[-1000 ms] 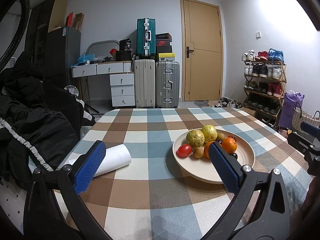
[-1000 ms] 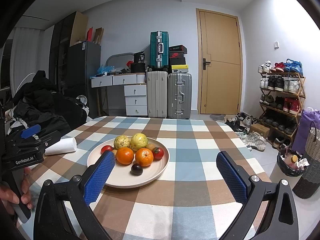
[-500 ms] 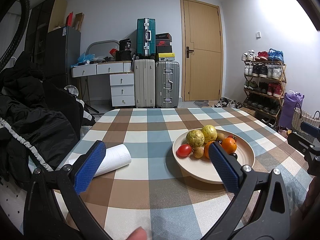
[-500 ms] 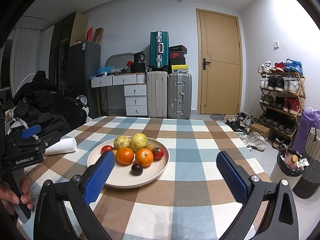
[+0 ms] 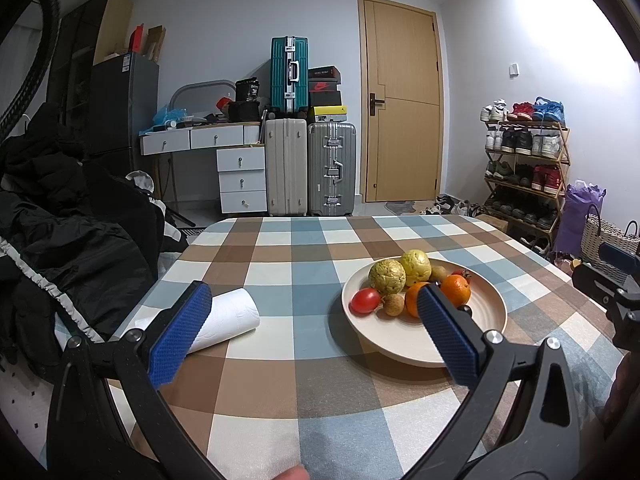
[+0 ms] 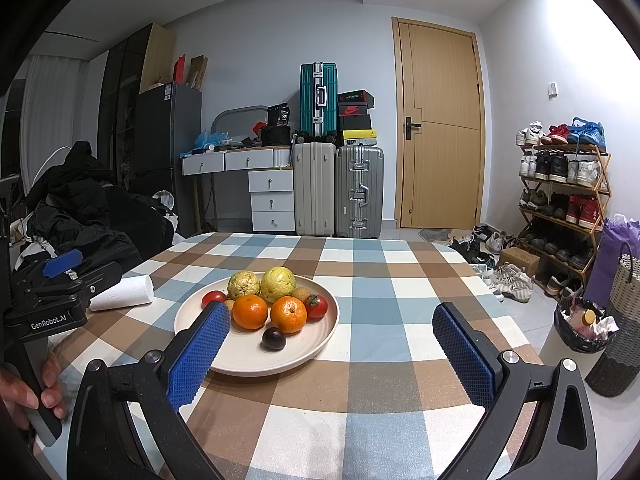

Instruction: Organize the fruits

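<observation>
Your left tongs [image 5: 312, 320] and right tongs [image 6: 332, 336] both gape wide, gripping nothing, while the fruits (oranges [image 6: 289, 314], tomatoes [image 6: 316, 307], guavas [image 6: 278, 284]) sit heaped on the plate [image 6: 304, 350] on the desk [image 6: 384, 292], either gathered already or awaiting sorting.

Checked tablecloth [image 6: 372, 280]: brown, blue-grey, white squares.
Round cream plate [image 6: 320, 332], plain.
Two bumpy yellow-green fruits [image 6: 244, 284], far side of plate.
Two orange citrus [image 6: 289, 314], near side.
Red tomato, green stalk [image 6: 316, 307], right; second red tomato [image 5: 365, 301], left.
Small dark purple fruit [image 6: 273, 338], nearest rim.
White paper roll [image 5: 224, 318], left.
Both grippers: blue dimpled pads [image 6: 200, 354], black frames.
</observation>
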### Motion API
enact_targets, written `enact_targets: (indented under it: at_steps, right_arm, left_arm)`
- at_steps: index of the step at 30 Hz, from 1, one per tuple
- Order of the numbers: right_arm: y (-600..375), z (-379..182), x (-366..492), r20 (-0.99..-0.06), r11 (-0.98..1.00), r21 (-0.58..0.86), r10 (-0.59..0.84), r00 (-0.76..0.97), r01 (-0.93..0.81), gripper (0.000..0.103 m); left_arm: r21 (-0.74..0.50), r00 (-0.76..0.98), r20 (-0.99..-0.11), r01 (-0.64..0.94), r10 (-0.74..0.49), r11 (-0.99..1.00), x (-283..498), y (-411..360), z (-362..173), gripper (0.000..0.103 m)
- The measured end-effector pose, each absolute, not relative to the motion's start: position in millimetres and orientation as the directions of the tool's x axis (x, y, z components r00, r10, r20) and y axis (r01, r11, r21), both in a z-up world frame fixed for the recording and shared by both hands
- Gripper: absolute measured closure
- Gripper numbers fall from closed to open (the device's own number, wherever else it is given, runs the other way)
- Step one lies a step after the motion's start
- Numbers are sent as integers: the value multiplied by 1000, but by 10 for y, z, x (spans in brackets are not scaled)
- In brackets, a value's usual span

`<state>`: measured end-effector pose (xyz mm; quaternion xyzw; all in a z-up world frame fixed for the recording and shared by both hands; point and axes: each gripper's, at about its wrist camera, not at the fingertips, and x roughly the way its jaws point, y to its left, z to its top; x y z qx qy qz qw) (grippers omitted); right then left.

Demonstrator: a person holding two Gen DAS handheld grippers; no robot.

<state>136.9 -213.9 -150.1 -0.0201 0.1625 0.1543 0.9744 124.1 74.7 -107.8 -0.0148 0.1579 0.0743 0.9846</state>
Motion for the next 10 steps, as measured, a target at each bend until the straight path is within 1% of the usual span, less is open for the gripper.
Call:
enact_targets:
  at_steps: [10]
  right_arm:
    - [-2139,-1502,1370,-323,952,11,294,900,-307,0]
  left_arm:
    - [-4,942,-312,-132,124,991,1267,713,-1078,0]
